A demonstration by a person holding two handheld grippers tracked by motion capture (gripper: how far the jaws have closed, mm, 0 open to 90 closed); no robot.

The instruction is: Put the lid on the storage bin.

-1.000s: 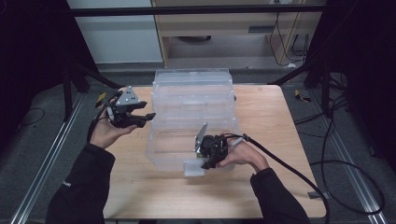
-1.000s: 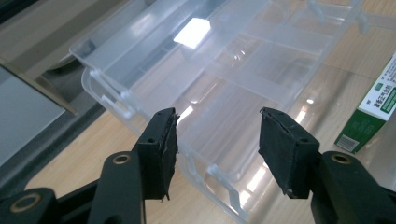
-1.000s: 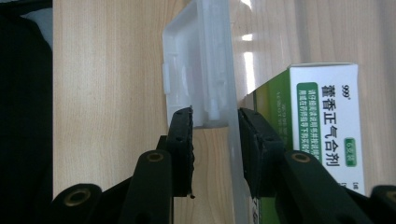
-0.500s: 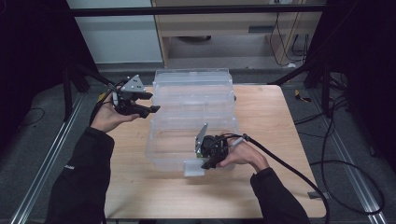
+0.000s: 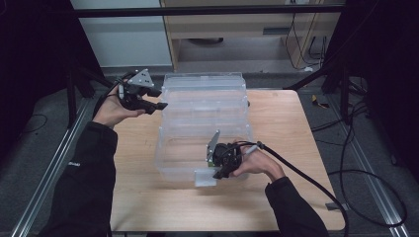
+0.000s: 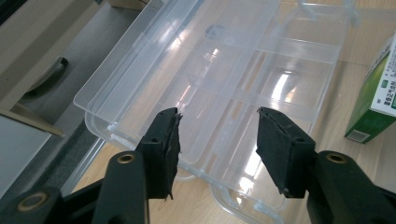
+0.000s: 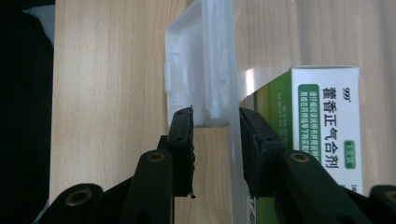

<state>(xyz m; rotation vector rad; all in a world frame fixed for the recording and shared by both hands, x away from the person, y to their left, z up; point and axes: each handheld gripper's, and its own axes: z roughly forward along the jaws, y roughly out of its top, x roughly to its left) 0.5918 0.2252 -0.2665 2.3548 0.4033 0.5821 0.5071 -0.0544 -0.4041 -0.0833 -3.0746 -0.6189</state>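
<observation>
A clear plastic organiser box [image 5: 165, 148] lies on the wooden table with its lid [image 5: 205, 86] laid back on the far side. My right gripper [image 5: 217, 172] is at the box's front edge, shut on the front wall and latch tab [image 7: 205, 60], which stand between its jaws [image 7: 215, 114]. A green and white medicine carton [image 7: 327, 126] stands inside the box just behind that wall. My left gripper [image 5: 158, 99] is held above the lid's left end, open, its jaws [image 6: 217, 116] having just closed a little with nothing between them. The divided lid [image 6: 224, 60] and the carton [image 6: 373, 98] lie beyond them.
Bare wooden table [image 5: 286, 128] lies right of the box and in front of it. A black cable [image 5: 306, 177] trails from my right gripper off the table's right side. A cabinet with a drawer [image 5: 237, 29] stands behind the table.
My left hand has lifted and moved away from me and rightward, toward the lid's left end. The right gripper has stayed at the front wall.
</observation>
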